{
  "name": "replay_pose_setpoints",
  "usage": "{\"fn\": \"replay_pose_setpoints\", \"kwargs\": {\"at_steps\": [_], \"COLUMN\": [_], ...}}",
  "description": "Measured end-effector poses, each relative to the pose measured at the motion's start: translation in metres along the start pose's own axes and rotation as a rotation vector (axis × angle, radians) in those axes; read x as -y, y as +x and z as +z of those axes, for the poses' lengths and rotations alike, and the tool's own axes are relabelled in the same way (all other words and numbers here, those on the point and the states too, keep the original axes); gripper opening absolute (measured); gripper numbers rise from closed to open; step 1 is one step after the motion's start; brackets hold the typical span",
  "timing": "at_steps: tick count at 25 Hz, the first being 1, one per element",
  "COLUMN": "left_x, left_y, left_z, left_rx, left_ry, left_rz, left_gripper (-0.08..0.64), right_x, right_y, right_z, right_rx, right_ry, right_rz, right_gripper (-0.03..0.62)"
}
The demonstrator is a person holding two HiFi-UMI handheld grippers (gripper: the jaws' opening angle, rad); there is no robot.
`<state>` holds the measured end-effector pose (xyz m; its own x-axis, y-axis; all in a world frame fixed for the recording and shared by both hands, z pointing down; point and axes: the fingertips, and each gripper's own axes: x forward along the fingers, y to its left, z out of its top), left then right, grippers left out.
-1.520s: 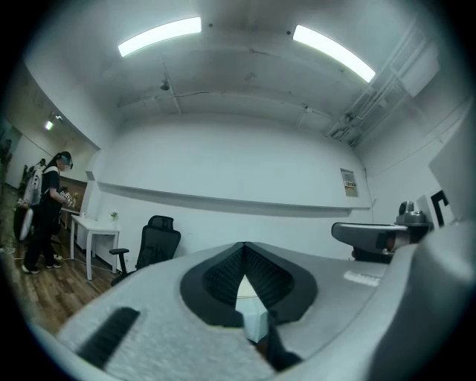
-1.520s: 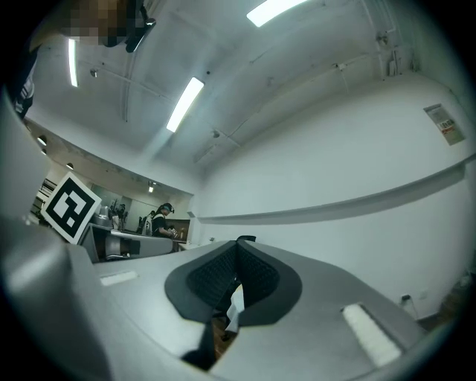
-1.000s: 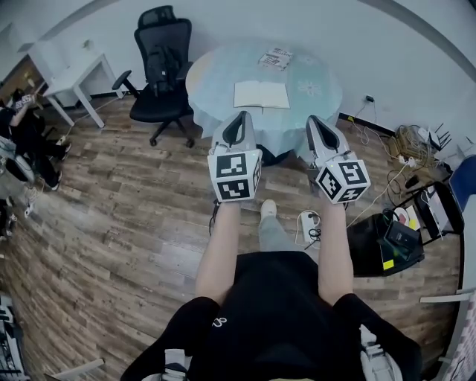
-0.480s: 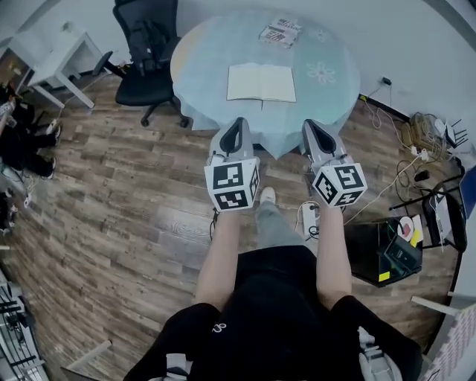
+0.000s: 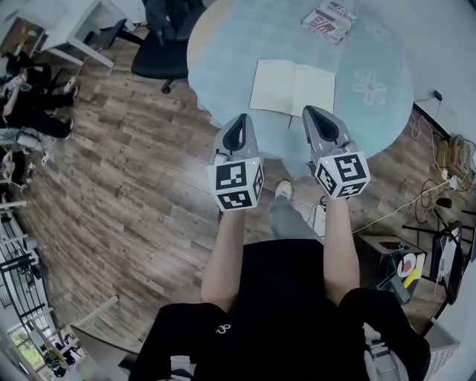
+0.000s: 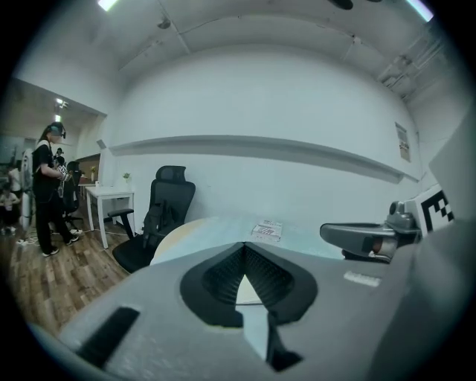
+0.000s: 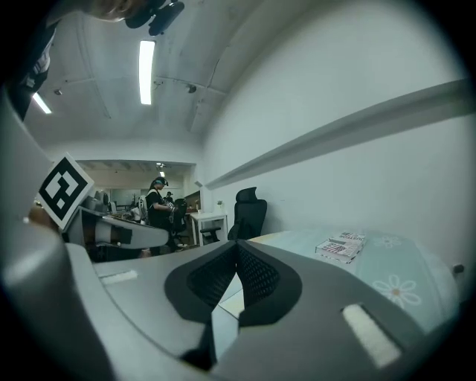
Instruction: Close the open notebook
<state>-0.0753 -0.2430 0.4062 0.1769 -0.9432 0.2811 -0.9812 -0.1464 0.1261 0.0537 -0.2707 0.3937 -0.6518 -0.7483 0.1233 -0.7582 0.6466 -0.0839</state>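
White pages of the open notebook (image 5: 291,88) lie flat on the round pale-blue desk (image 5: 223,45), just ahead of both tools. The left tool (image 5: 238,123) and right tool (image 5: 314,117) hang side by side at the near rim, short of the notebook, each with jaws pressed together on nothing. Booklets (image 5: 329,20) sit at the far edge. A black office chair (image 5: 160,41) stands beside the desk on a wood-plank floor (image 5: 126,178).

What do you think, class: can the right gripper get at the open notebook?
Probably yes. The right gripper, jaws shut, points at the open notebook, lying flat near the round table's front edge; nothing stands between them.
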Motion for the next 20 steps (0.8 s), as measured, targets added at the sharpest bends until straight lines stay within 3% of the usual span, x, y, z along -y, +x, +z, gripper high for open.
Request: {"fn": "replay_pose_setpoints", "kwargs": {"at_steps": [7, 11, 14, 17, 20], "left_x": [-0.018, -0.03, -0.039, -0.045, -0.049], "left_y": [0.031, 0.044, 0.055, 0.069, 0.085], "left_z": [-0.027, -0.041, -0.052, -0.058, -0.06], "left_rx": [-0.101, -0.132, -0.162, -0.187, -0.202], "left_ry": [-0.016, -0.032, -0.054, -0.071, -0.073], "left_rz": [0.046, 0.048, 0.043, 0.025, -0.001], "left_gripper": [-0.006, -0.006, -0.006, -0.006, -0.006], "right_x": [0.018, 0.012, 0.005, 0.002, 0.008], "right_y": [0.04, 0.061, 0.072, 0.082, 0.098], "right_z": [-0.051, -0.081, -0.102, -0.127, -0.153], "right_rx": [-0.169, -0.255, -0.341, -0.439, -0.545], "right_ry": [-0.088, -0.157, -0.231, -0.344, -0.533], "right_rz": [0.024, 0.086, 0.111, 0.137, 0.153], "right_gripper": [0.009, 0.012, 0.077, 0.093, 0.152]}}
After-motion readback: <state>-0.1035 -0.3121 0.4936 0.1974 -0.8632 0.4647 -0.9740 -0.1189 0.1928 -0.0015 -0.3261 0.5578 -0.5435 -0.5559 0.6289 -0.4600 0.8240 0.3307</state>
